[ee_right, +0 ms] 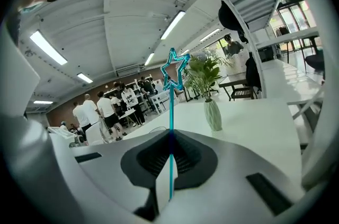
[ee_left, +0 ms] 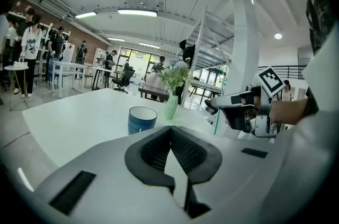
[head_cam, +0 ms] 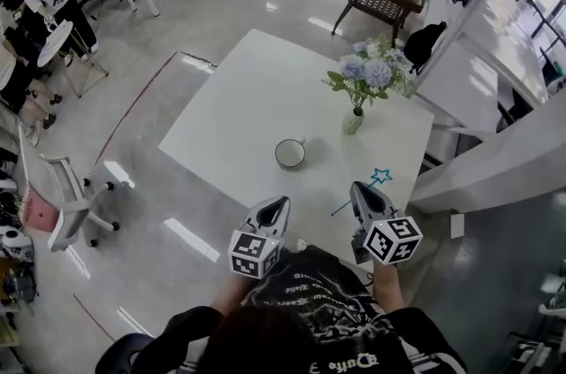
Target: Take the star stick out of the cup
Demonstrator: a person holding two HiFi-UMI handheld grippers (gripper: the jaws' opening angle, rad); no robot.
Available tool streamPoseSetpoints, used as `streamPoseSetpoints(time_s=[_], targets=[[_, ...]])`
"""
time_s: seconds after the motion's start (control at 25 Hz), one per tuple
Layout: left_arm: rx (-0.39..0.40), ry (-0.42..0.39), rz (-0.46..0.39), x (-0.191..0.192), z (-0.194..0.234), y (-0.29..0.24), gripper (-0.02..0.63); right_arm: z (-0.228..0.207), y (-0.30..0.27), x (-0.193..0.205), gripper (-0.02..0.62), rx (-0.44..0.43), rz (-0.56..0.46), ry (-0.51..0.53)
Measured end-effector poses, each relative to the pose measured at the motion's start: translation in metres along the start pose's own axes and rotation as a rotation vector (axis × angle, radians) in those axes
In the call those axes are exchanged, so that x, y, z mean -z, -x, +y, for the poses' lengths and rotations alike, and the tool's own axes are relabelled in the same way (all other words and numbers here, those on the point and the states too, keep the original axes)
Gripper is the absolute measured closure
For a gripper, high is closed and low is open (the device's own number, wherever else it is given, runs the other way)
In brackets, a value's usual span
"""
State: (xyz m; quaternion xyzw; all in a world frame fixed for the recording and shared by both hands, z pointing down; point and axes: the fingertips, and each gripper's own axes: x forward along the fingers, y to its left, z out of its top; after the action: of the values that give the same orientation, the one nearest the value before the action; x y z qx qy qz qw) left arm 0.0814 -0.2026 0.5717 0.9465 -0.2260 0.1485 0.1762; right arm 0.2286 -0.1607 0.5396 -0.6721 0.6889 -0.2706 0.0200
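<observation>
Being pinched right now between the closed jaws of the right gripper (ee_right: 170,135) is the star stick (ee_right: 170,112), its star end being shown well beyond the jaw tips, out of the cup (ee_left: 142,121). That blue cup is being seen ahead of the left gripper (ee_left: 170,130), whose jaws are being pressed together on nothing. A flower vase (ee_right: 214,114) is being framed beyond the right jaws.

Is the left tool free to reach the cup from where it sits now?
Probably yes. The left tool is shut and empty, with only bare table between it and the cup. The vase stands off to the right, and the right tool holds the star stick clear of that path.
</observation>
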Motion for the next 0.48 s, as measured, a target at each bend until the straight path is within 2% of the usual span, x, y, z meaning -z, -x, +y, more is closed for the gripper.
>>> streamPoseSetpoints(time_s=[0.2, 0.48], targets=[[0.012, -0.013, 0.014, 0.001, 0.0, -0.005, 0.586, -0.002, 0.0, 0.022, 0.589, -0.008, 0.018, -0.117], [0.012, -0.01, 0.019, 0.0, 0.0, -0.006, 0.586, -0.006, -0.003, 0.026, 0.589, -0.006, 0.015, -0.171]])
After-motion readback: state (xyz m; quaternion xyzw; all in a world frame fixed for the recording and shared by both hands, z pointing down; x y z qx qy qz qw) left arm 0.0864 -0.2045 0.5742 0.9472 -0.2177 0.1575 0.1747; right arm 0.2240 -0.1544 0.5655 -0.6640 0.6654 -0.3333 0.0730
